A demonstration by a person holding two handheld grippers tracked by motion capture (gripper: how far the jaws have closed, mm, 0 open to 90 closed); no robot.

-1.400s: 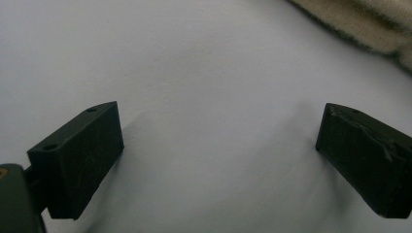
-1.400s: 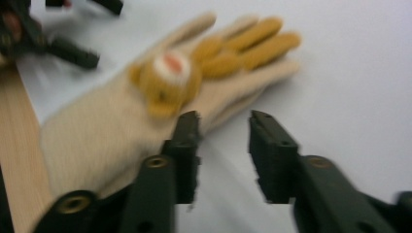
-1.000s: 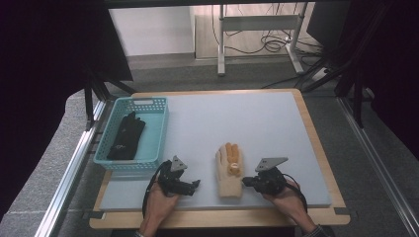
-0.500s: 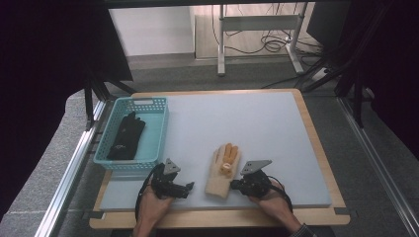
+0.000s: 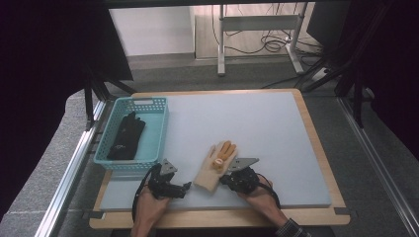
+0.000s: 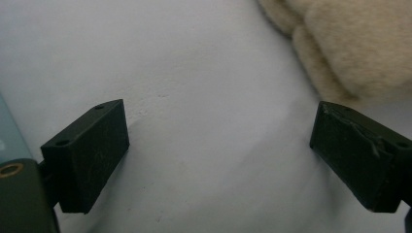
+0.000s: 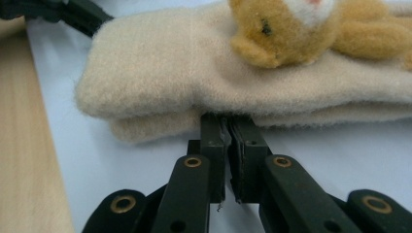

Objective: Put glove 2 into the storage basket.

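**Cream glove pinched at its edge, dark glove already in the basket**

Pale blue-grey matting covers the wood-framed surface (image 5: 276, 133), which sits in the middle of the high view with dark curtains at both sides and a metal stand and loose cables on the floor at the top of the frame.

Low and centre in that view lies a cream fleece glove with orange fingertips and a small orange plush bear (image 5: 216, 165). The right gripper (image 5: 236, 180), at the lower right of centre, has its jaws closed tight against the glove's layered edge; in the right gripper view they meet just under the fleece (image 7: 194, 82), probably nipping the lower layer, which suggests a hold for lifting or dragging. The left gripper (image 5: 174, 187), lower left of centre, stands with jaws wide apart and nothing between them, the glove's cuff just beside one jaw in the left gripper view (image 6: 350, 43), likely waiting to help.

At the left of the high view a turquoise plastic mesh basket (image 5: 150, 106) holds a black glove (image 5: 126, 136), seemingly a sorting bin.

Count: two gloves, one basket, two grippers.
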